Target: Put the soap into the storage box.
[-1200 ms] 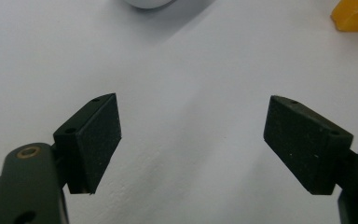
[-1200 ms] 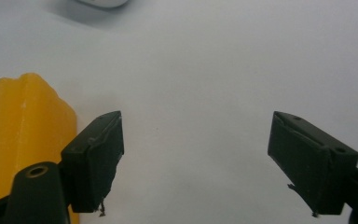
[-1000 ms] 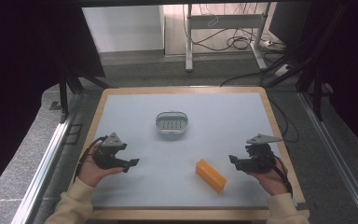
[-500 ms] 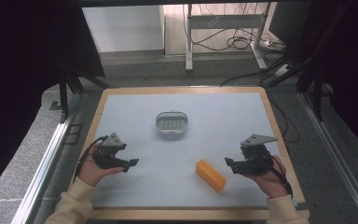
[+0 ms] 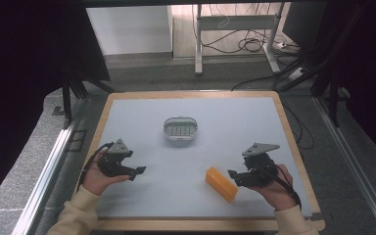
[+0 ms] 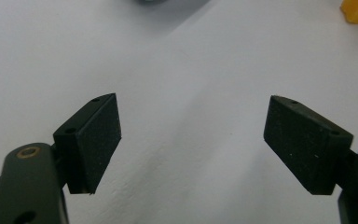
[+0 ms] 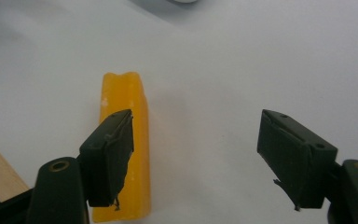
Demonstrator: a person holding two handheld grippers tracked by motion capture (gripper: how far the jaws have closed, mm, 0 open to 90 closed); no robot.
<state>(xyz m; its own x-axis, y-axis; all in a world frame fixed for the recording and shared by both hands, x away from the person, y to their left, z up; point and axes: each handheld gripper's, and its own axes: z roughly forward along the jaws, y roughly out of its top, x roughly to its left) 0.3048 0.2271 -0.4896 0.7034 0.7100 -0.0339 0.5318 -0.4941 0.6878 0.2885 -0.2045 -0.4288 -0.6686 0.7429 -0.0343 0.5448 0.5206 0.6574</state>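
Orange block (image 5: pixel 221 184) lies flat near grey dish (image 5: pixel 180 129).

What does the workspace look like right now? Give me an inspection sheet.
Surface: grey mat in a wooden frame, no spills seen.
Job's things: orange block lying flat near the right gripper; oval dish at centre.
Clutter: nothing seen.
Grippers: left gripper open over bare mat; right gripper open, beside the block, not gripping it.
Cables: black leads trail from both grippers; loose cables on the floor behind.
Surroundings: dark curtains, metal table legs beyond.
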